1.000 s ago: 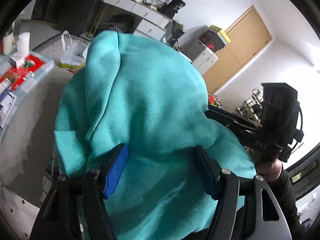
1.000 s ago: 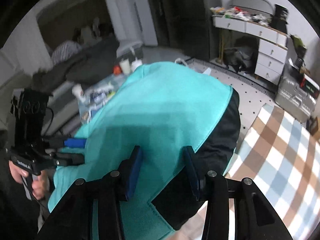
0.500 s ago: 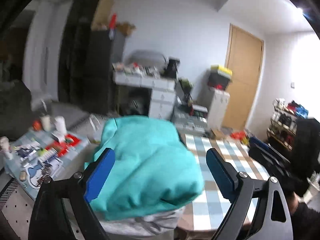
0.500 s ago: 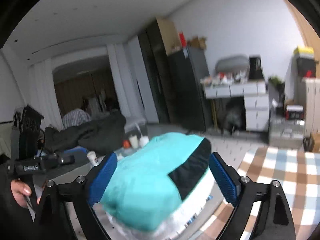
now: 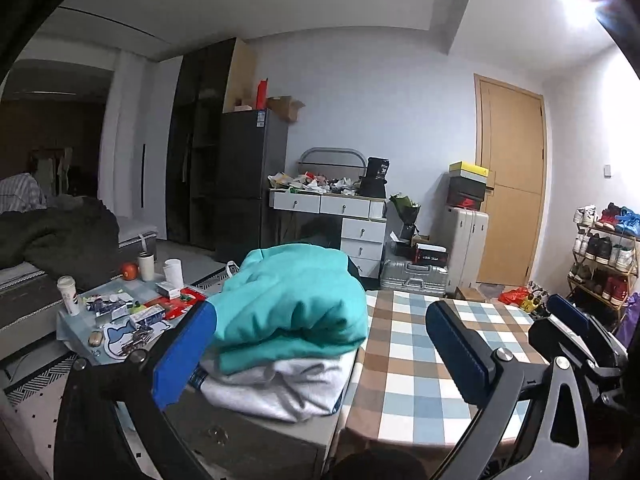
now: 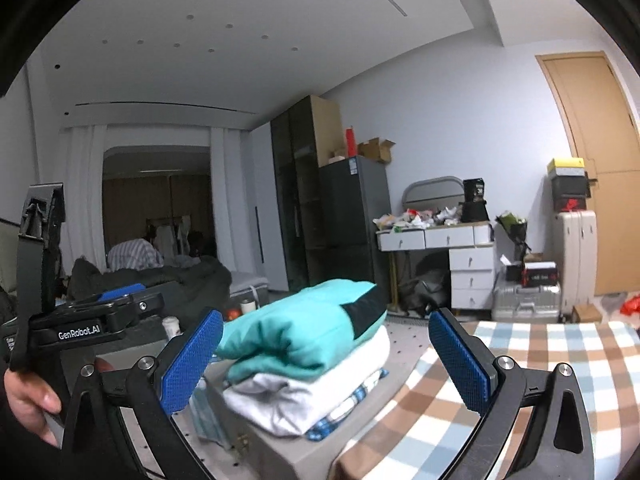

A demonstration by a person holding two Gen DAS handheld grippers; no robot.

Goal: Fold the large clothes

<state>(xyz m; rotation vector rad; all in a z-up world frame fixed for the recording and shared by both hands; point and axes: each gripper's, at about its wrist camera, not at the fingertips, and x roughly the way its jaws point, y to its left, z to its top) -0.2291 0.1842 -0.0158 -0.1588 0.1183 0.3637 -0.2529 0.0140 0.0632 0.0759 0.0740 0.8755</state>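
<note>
Now that the teal garment (image 5: pixel 292 300) sits folded on top of the stack, I hold both tools back from it with nothing between their pads. My left tool (image 5: pixel 320 352) has just been opening and stands wide apart; my right tool (image 6: pixel 326 364) has just been opening too and is spread as far, empty. The teal piece rests on a white folded garment (image 6: pixel 316 384), with a blue checked one (image 6: pixel 348 404) peeking out beneath, all on a grey box (image 6: pixel 276 452) beside the checked worktop (image 5: pixel 420 372). I judge the stack is kept off the worktop so the cloth-covered surface stays free for spreading the next large item. My hand (image 6: pixel 28 396) grips the left tool's handle at the edge of the right view. To me this fold looks finished, and fetching another garment comes next.
</note>
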